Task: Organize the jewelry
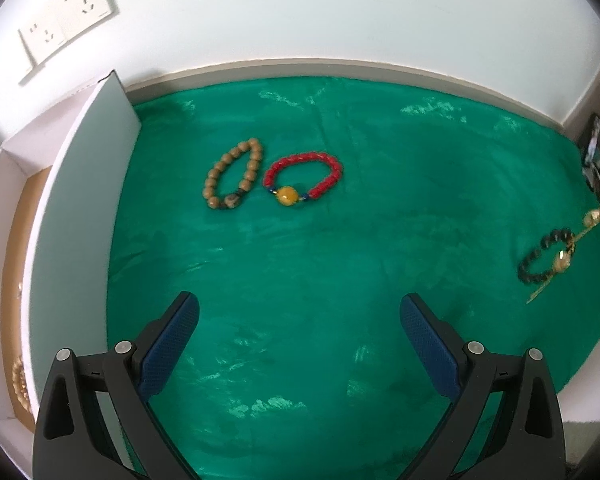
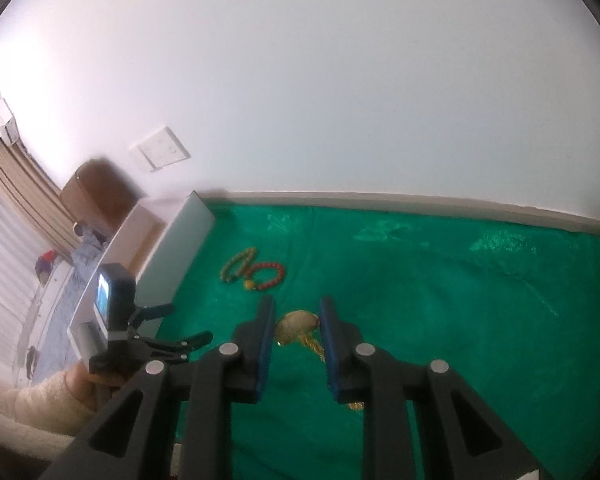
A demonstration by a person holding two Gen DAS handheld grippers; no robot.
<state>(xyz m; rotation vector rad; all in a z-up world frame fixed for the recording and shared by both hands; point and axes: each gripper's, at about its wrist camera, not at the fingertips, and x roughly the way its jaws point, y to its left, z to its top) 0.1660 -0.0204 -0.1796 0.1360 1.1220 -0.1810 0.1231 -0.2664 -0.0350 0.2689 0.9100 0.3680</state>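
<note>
Right wrist view: the right tool (image 2: 296, 322) filled the lower middle of the frame, its blue pads drawn in on a gold pendant (image 2: 298, 326) from which a gold chain (image 2: 316, 346) trailed down toward the bottom of the picture. The pendant was pinched by its sides, presumably so that the chain could hang free rather than tangle, and it appeared to be held clear of the green cloth (image 2: 440, 300) below. The tool was pointed steeply down and forward. At lower left a hand in a cream sleeve (image 2: 28, 408) was seen gripping the left tool (image 2: 188, 322), whose fingers were spread. Farther up and left, a tan bead bracelet (image 2: 238, 266) and a red bead bracelet (image 2: 266, 276) lay touching on the cloth, just beside a white box (image 2: 192, 232) that was probably the destination for the jewelry.

In the left wrist view the left tool (image 1: 300, 312) stood wide open with nothing between its pads, tipped down over bare cloth (image 1: 300, 240). Beyond it, at centre, the tan bracelet (image 1: 232, 178) and the red bracelet (image 1: 304, 178) lay side by side. The box wall (image 1: 88, 184) ran up the left edge. At far right a dark bead bracelet (image 1: 546, 256) was seen with the chain (image 1: 580, 236) passing across it; whether the two touched could not be told.
</note>
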